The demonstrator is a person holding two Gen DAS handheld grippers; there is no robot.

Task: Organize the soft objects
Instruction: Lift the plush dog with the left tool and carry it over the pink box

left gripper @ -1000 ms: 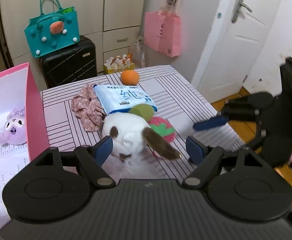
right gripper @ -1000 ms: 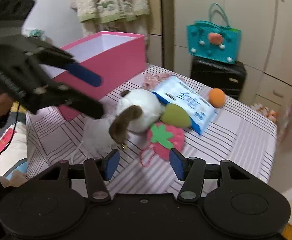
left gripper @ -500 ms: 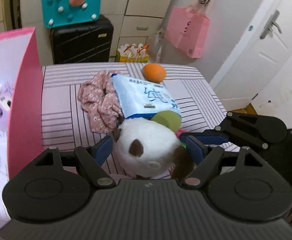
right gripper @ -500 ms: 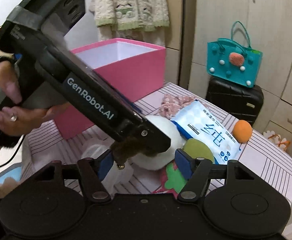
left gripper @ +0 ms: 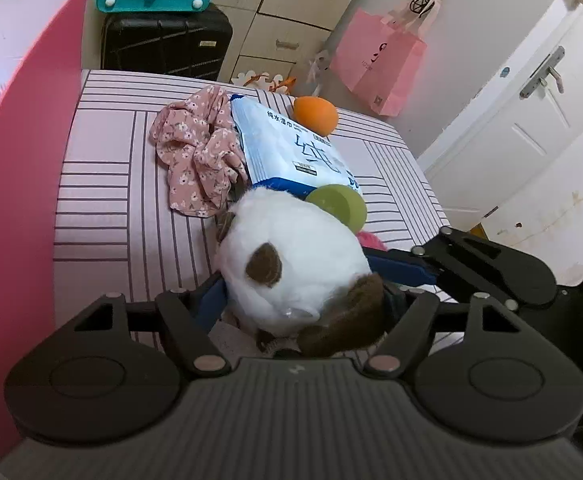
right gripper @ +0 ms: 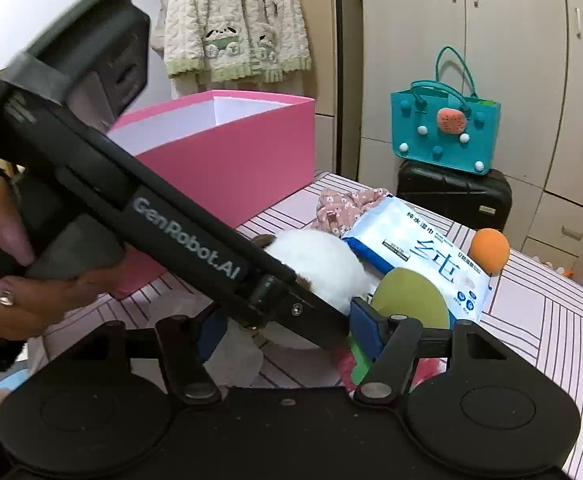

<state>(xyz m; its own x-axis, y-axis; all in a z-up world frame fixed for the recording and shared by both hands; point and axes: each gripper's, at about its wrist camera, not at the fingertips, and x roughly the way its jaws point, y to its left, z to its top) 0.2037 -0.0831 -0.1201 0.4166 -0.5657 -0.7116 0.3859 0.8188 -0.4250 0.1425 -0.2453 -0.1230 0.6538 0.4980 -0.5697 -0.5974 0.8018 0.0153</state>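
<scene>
Desk [left gripper: 103, 184], striped pink, carries an open pink box [right gripper: 227, 160] and a white-and-brown plush dog [left gripper: 291, 264], its body hidden. Left tool [left gripper: 303, 296] closes around the dog's head; right tool [right gripper: 287, 330] is unclenched, partly blocked by the left.

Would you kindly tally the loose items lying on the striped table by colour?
White and brown plush dog: 1
Pink floral fabric scrunchie: 1
Blue and white wet-wipes pack: 1
Orange foam ball: 1
Green foam ball: 1
Pink strawberry plush: 1
Total: 6
</scene>
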